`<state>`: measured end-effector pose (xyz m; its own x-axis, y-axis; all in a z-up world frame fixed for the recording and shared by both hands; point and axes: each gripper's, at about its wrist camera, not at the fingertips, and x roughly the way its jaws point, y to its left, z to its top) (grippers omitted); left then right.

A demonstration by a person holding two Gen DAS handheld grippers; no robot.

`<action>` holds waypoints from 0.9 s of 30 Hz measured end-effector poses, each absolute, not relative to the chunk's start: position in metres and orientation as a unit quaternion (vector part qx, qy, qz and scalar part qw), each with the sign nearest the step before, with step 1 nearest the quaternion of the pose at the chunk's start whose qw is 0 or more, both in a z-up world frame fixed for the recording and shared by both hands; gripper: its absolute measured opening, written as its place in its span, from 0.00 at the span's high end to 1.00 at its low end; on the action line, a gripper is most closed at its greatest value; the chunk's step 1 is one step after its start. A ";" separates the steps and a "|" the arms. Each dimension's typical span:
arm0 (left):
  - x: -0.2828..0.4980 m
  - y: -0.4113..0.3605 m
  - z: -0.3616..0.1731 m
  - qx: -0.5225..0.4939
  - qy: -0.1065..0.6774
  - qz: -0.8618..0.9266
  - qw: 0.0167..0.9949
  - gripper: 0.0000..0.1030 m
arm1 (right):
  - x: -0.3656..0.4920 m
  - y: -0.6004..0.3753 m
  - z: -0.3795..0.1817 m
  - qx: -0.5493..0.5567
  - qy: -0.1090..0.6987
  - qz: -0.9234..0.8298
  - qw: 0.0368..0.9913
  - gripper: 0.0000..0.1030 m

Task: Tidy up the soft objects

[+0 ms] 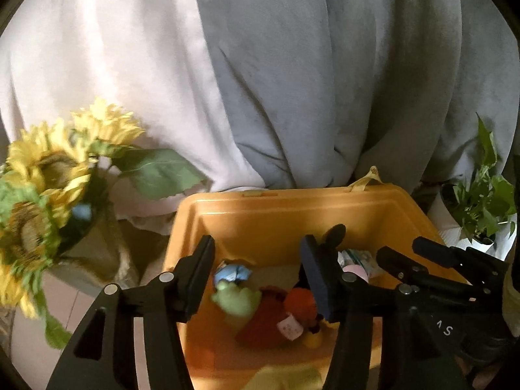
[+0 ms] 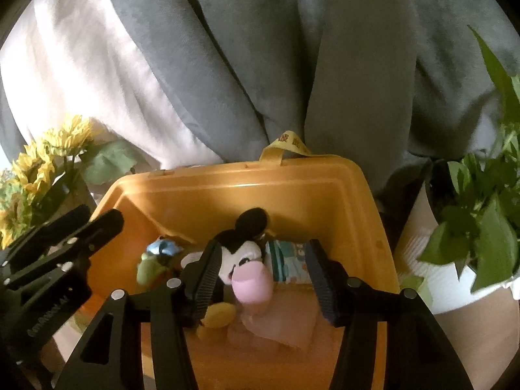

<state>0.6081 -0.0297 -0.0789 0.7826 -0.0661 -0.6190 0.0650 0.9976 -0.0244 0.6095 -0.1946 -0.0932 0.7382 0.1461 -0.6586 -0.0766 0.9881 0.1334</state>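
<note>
Where ribbed tongs (image 2: 260,279) gape, plush toys (image 2: 240,256) fill a glossy orange bin (image 2: 227,188).

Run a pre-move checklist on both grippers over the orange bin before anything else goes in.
1. Left gripper jaws apart, nothing pinched between them: ok.
2. Right gripper clear of the mouse plush: cannot tell; the jaws are apart, but the left finger sits close against the plush.
3. Toys lying inside the orange bin, none over its rim: ok; the green plush and red plush rest on the bottom.
4. Space between the two grippers: not ok; they crowd together over the bin.
5. Sunflowers and potted plant outside the bin: ok.
</note>
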 end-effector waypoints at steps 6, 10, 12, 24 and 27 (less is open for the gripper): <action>0.576 -0.022 -0.066 -0.003 0.315 -0.011 0.949 0.34 | 0.586 -0.194 -0.085 0.048 0.347 0.053 0.935 0.43; 0.549 -0.017 -0.055 0.006 0.302 0.006 0.953 0.28 | 0.558 -0.192 -0.075 0.046 0.333 0.046 0.941 0.37; 0.532 -0.014 -0.048 0.007 0.293 0.005 0.956 0.22 | 0.543 -0.191 -0.070 0.045 0.331 0.043 0.942 0.37; 0.440 -0.004 -0.020 0.036 0.263 0.016 0.964 0.03 | 0.439 -0.181 -0.045 0.050 0.298 0.001 0.953 0.27; 0.418 -0.005 -0.016 0.047 0.255 0.011 0.966 0.00 | 0.411 -0.179 -0.038 0.047 0.283 -0.016 0.958 0.26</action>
<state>0.4177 -0.0050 -0.0163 0.8694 0.0456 -0.4921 0.0026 0.9953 0.0967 0.4105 -0.1786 -0.0384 0.8395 -0.0040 -0.5433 0.0572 0.9951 0.0809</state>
